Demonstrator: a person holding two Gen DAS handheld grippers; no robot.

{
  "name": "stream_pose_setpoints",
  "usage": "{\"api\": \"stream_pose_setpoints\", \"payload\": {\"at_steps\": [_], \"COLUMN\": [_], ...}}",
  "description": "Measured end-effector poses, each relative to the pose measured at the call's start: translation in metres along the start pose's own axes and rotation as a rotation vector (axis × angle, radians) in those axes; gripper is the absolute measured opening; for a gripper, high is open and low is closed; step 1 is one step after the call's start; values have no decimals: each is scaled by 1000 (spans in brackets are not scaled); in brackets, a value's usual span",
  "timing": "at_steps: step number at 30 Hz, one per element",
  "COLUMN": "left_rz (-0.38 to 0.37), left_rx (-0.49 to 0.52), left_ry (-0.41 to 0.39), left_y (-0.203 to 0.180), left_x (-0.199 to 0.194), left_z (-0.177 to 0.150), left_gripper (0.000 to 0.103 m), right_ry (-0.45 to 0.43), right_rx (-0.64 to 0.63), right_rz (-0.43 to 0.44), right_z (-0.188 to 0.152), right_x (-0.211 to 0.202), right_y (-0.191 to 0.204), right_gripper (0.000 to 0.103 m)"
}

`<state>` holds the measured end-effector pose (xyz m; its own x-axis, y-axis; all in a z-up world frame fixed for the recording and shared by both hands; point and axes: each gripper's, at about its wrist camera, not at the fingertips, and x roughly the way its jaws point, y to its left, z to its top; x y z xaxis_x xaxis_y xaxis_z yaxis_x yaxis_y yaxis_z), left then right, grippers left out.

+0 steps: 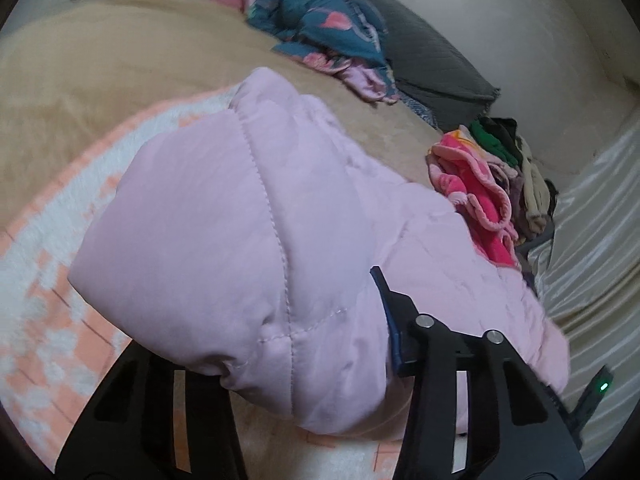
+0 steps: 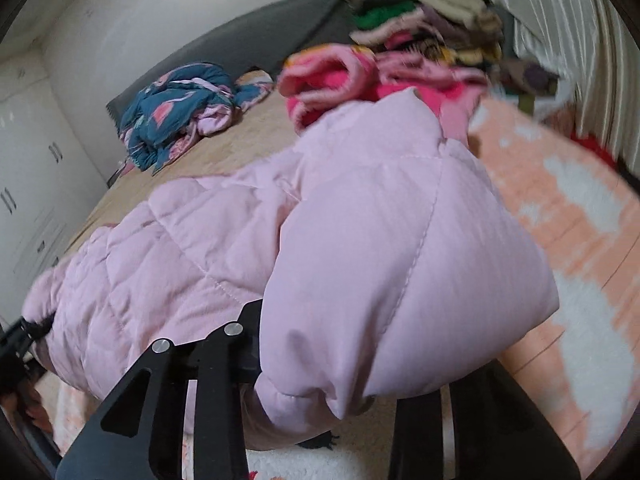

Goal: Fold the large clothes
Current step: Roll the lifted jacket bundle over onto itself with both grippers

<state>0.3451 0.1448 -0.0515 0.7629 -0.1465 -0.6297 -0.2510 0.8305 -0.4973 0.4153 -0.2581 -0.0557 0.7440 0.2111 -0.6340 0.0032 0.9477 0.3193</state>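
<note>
A pale pink quilted puffer jacket (image 1: 248,216) fills the middle of both views (image 2: 360,248), held up above a bed. My left gripper (image 1: 304,352) is shut on one puffy end of the jacket; the fabric bulges between its black fingers (image 1: 392,320) and hides the tips. My right gripper (image 2: 336,364) is shut on the other end in the same way. The jacket's body sags between the two grippers. The other gripper shows at the lower right edge of the left wrist view (image 1: 596,392) and at the lower left edge of the right wrist view (image 2: 20,336).
The bed has a tan cover (image 1: 100,80) and a peach-and-white fleece blanket (image 2: 568,220). A blue patterned garment (image 1: 320,24) lies crumpled at the far side by a grey pillow (image 1: 436,68). A pile of folded clothes with a bright pink piece (image 1: 476,192) sits near a shiny curtain (image 1: 600,216).
</note>
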Motion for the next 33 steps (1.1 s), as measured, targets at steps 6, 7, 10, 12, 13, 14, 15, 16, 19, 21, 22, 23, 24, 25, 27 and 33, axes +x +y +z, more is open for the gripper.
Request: {"api": "stream_pose_setpoints", "payload": {"at_steps": [6,7,10,12,13,14,15,16,19,21,22,23,24,25,27,33], "left_rz": [25,23,23,19,18,18,19,20,25,31,32,33,35,40,44,56], "left_rx": [72,73,83,87,91,96,100,105,121,130,131,133,135,141,146,161], "left_ry": [-24,-26,-33,-38,-40,-44,-48,-51,-55,-52,-51,-49,-49,-48,-47,-40], "left_y": [-9,-8,-9,-9,-11,-12,-13,-15,-19,-19,-19,-18,-18,-18,-17,-13], "left_x": [-27,-30,-41,-49,-51,-55,-59,-62,-72,-76,-78,-79,-81,-82,-86,-95], "left_z": [-8,-9,-14,-17,-18,-19,-21,-24,-33,-39,-42,-44,-46,-49,-52,-63], "left_gripper": [35,35,35,35,35,35,35,35,35,35,35,35,35,35,35,35], "right_ry": [-50,-55,-63,-66,-68,-69,-69,-70,-74,-73,-74,-73,-72,-71,-70,-67], "right_rx": [-88,-100,-117,-123,-127,-131,-133,-134,-134,-130,-127,-125,-125,-124,-117,-115], "right_rz": [0,1,2,5,4,3,3,2,-1,-1,-1,-1,-2,-3,-3,-4], "right_z": [-7,-10,-14,-19,-22,-22,-24,-27,-35,-41,-45,-46,-48,-51,-56,-72], "right_x": [-33,-38,-49,-59,-63,-67,-70,-74,-85,-92,-95,-96,-98,-100,-105,-121], "right_y": [13,14,18,18,19,20,19,19,17,14,12,12,11,10,11,10], "right_gripper": [31,31,31,31,31,31,31,31,31,31,31,31,31,31,31,31]}}
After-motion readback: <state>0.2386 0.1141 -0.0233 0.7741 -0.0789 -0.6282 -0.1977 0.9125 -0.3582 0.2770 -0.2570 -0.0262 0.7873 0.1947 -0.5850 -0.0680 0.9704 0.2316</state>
